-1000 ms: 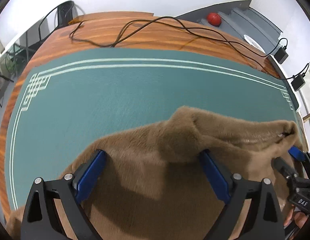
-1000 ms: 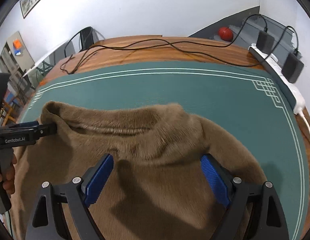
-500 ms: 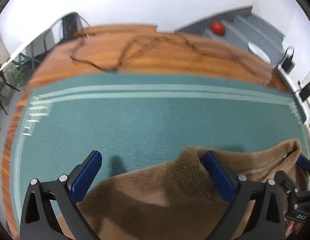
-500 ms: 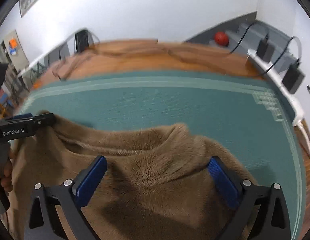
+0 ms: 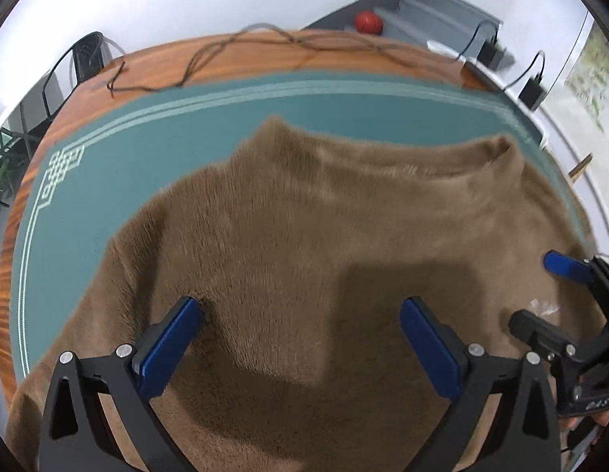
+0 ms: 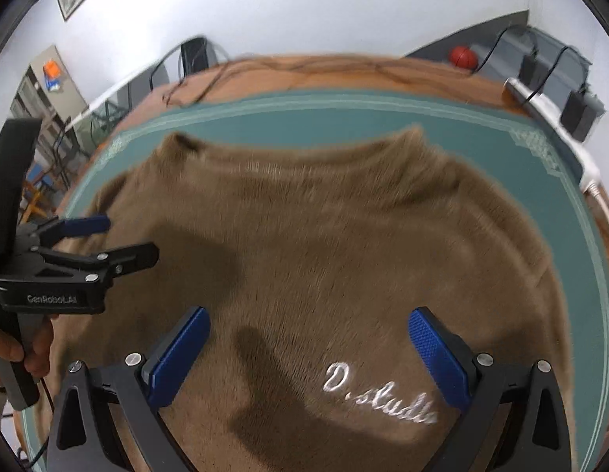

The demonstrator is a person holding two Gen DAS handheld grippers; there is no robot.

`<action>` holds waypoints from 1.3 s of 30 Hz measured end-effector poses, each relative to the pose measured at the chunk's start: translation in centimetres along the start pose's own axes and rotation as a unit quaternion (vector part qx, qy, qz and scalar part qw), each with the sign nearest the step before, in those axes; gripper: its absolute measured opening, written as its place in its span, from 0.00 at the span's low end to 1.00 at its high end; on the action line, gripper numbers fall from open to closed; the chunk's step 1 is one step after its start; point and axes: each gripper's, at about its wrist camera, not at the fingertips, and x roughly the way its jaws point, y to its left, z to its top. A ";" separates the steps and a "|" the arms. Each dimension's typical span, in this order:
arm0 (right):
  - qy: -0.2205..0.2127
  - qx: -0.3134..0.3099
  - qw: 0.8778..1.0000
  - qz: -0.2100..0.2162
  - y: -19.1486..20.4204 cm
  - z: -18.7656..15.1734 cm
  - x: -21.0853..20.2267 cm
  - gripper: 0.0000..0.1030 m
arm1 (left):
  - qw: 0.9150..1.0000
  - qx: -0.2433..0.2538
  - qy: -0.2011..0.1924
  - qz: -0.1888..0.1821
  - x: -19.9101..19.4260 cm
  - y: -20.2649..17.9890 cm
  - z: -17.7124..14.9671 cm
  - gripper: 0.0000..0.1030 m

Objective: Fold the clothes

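Note:
A brown fuzzy sweater (image 5: 324, 228) lies spread flat on the green mat, its collar (image 5: 383, 153) toward the far side. White embroidered lettering (image 6: 379, 397) shows on its chest. My left gripper (image 5: 300, 306) hovers open over the sweater's body with only flat fabric below its blue pads. My right gripper (image 6: 308, 314) is open too, over the sweater (image 6: 324, 236) just above the lettering. Each gripper shows in the other's view: the right gripper (image 5: 538, 293) at the right edge, the left gripper (image 6: 127, 238) at the left, held by a hand (image 6: 13, 350).
The green mat (image 5: 147, 149) with white border lines covers a wooden table (image 5: 245, 59). Dark cables (image 5: 265, 39) run along the far edge. A power strip (image 6: 540, 102) with adapters sits at the far right. A red ball (image 5: 368, 21) and a chair (image 5: 88, 55) stand beyond the table.
A second ago the sweater's shoulders stood bunched between the jaws. They now lie flat on the mat. Both grippers have drawn back over the sweater's body, jaws wide.

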 end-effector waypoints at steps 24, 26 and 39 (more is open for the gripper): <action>0.040 -0.079 0.996 -0.019 5.4 -15.3 -6.3 1.00 | 0.997 0.054 0.055 -0.005 -6.0 -6.3 -15.4 0.99; 0.040 -0.059 0.997 -0.014 4.9 -15.7 -6.8 1.00 | 0.997 0.050 0.052 0.004 -6.1 -6.6 -15.6 0.99; -0.059 0.278 0.953 0.107 -9.8 -26.9 -19.0 1.00 | 0.997 0.049 0.040 -0.033 -10.6 -11.7 -16.8 0.99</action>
